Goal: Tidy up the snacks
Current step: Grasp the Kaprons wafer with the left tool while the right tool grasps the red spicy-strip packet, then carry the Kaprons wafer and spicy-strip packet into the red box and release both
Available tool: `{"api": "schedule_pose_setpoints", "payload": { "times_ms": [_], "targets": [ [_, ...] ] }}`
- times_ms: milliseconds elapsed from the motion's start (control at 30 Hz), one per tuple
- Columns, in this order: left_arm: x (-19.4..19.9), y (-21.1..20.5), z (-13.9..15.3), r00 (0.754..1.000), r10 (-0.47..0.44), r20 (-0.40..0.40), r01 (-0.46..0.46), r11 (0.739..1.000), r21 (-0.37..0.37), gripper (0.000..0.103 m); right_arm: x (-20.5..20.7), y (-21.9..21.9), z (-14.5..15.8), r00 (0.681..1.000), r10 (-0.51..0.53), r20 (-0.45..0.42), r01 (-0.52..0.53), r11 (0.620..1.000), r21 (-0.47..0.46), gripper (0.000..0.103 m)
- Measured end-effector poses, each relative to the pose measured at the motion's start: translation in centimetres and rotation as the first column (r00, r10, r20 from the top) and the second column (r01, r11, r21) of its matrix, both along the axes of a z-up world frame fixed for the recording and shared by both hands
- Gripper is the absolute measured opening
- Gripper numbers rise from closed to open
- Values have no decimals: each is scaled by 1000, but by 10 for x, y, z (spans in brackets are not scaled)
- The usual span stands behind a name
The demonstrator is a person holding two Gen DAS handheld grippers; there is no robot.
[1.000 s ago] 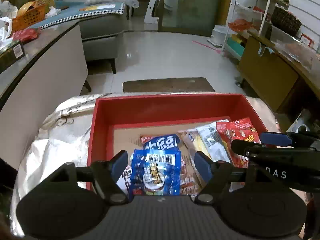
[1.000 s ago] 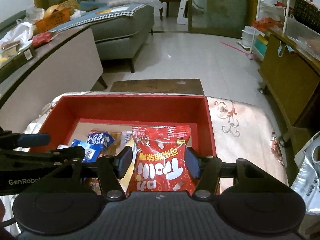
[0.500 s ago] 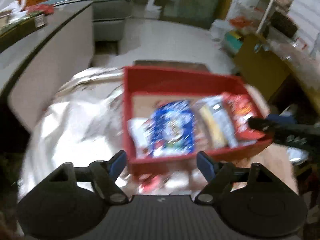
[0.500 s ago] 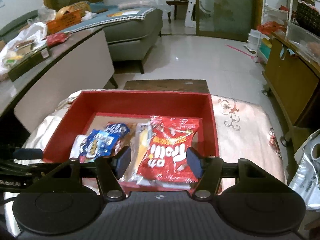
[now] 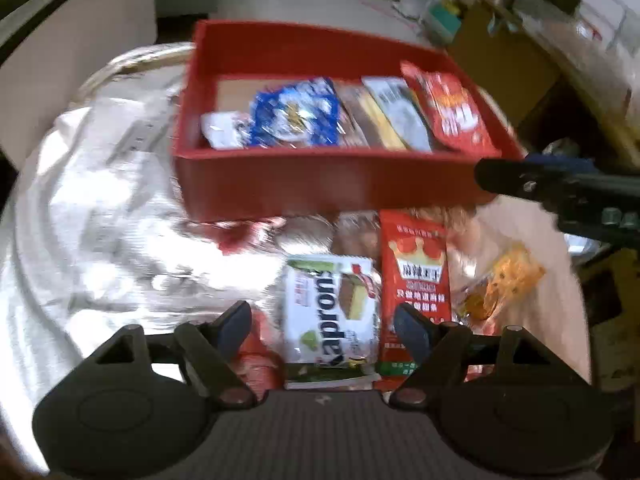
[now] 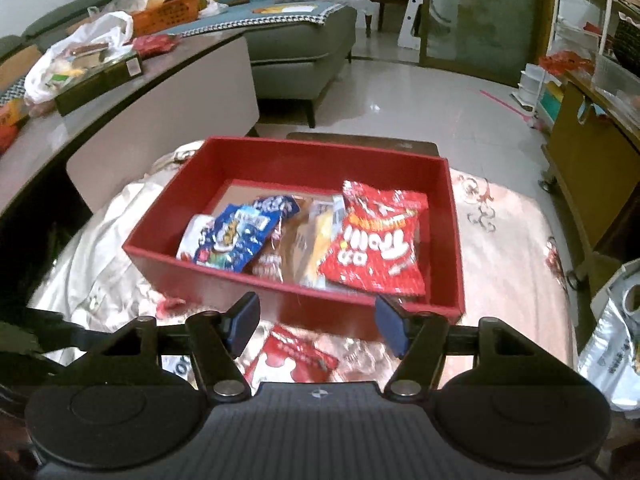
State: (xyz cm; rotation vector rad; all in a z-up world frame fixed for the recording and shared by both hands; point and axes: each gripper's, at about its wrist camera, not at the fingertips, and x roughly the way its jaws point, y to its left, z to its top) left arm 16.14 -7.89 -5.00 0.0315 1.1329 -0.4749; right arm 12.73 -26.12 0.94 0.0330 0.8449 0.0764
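**Loose packets before the red box: risks**

Left tongs [image 5: 322, 326]: wide open, empty, above white packet [image 5: 332, 312]; red packet [image 5: 414, 284] touching at 3 o'clock, so double pickup likely; right tongs [image 6: 318, 322]: open, empty; red box [image 6: 304, 292] at 12 o'clock; near wall may snag carried packets.

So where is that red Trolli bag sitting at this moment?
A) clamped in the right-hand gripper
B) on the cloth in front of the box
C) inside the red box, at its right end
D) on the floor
C: the red Trolli bag lies inside the red box at its right end, beyond the open right gripper.
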Motion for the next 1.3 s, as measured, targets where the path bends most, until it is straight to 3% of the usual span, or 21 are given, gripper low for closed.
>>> {"api": "schedule_pose_setpoints", "payload": {
  "times_ms": [167, 200, 233, 400, 567, 733, 800, 867, 933, 1033, 1200, 1300],
  "targets": [
    [1, -24, -18, 1000, 2, -2, -1, 997, 74, 72, -12, -12, -6, 1000, -15, -23, 15, 1000, 4, 72],
    [-1, -26, -18, 1000, 9, 9, -10, 996, 91, 66, -12, -13, -8, 999, -16, -32, 16, 1000, 4, 72],
    [-2, -27, -16, 1000, 14, 21, -17, 993, 114, 51, -11, -14, -9, 999, -16, -41, 16, 1000, 7, 72],
    [-5, -7, -11, 998, 58, 7, -58, 994, 96, 50, -3, -11, -25, 992, -16, -128, 26, 997, 78, 72],
    [-9, 23, -1, 995, 94, 19, -95, 993, 74, 50, 10, 12, -53, 973, -27, -228, 43, 997, 62, 71],
    [-5, 35, -7, 993, 116, -10, -115, 991, 67, 50, 21, 43, -71, 961, -19, -274, 30, 999, 37, 72],
    [-5, 33, -10, 993, 113, -27, -111, 991, 68, 50, 20, 58, -78, 965, -14, -262, 10, 1000, -15, 80],
    [-6, 29, -11, 995, 98, -12, -97, 991, 97, 50, 16, 69, -79, 974, -1, -228, -17, 997, -77, 75],
    [-6, 27, -10, 996, 87, -9, -85, 991, 102, 50, 13, 70, -76, 975, 40, -218, -59, 995, -79, 63],
    [-7, 26, -10, 997, 75, -17, -73, 992, 101, 50, 7, 66, -71, 974, 55, -219, -76, 993, -86, 57],
    [-9, 24, -10, 998, 67, -17, -65, 993, 98, 50, -2, 53, -55, 978, 62, -198, -74, 996, -51, 56],
    [-11, 23, -12, 998, 59, 9, -59, 993, 105, 53, 0, 53, -61, 975, 50, -214, -67, 995, -72, 57]
  ]
}}
